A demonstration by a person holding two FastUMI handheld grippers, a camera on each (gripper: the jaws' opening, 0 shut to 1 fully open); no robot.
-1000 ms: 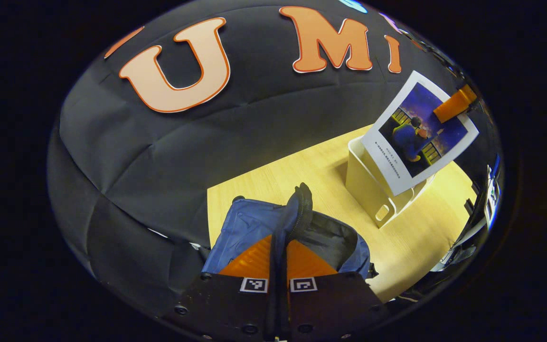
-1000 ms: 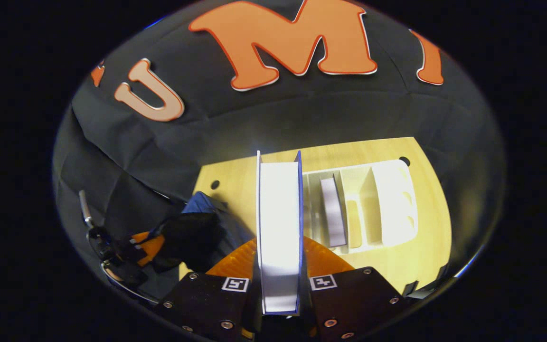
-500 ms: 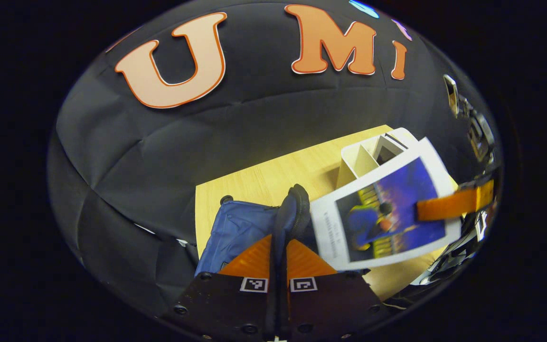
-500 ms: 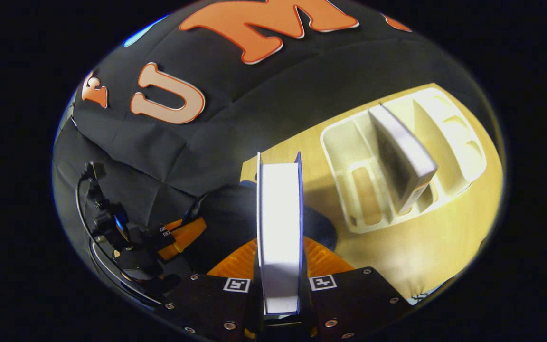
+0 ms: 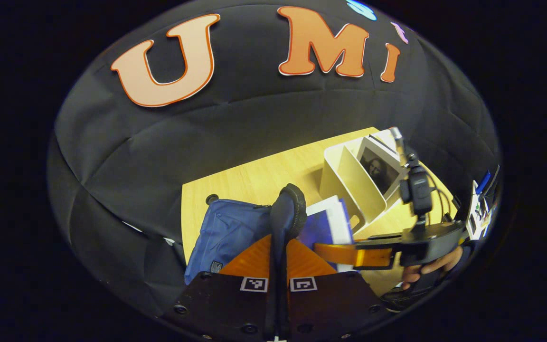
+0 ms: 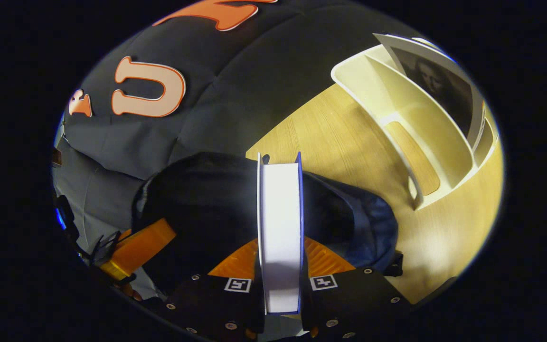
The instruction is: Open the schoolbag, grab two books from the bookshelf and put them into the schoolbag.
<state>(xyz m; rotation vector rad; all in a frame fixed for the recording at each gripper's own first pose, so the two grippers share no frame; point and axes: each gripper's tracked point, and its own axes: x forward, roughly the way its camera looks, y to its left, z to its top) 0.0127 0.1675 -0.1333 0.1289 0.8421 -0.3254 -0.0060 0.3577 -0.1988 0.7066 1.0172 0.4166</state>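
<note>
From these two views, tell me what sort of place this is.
Likely a staged recording booth, not a real study: a black cloth wall, a light wooden table, and a white bookshelf beside a blue schoolbag.

Lying open on the wooden table: blue schoolbag [image 5: 228, 230]; standing edge-up over its dark mouth: white-paged, blue-covered book [image 6: 279, 228]; leaning in the cream bookshelf [image 6: 399, 111]: a second book [image 5: 379, 164]

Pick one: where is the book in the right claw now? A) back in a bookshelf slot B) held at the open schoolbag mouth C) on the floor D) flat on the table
B: the right claw is shut on the book, which stands on edge right at the dark opening of the schoolbag, well clear of the bookshelf.
</note>
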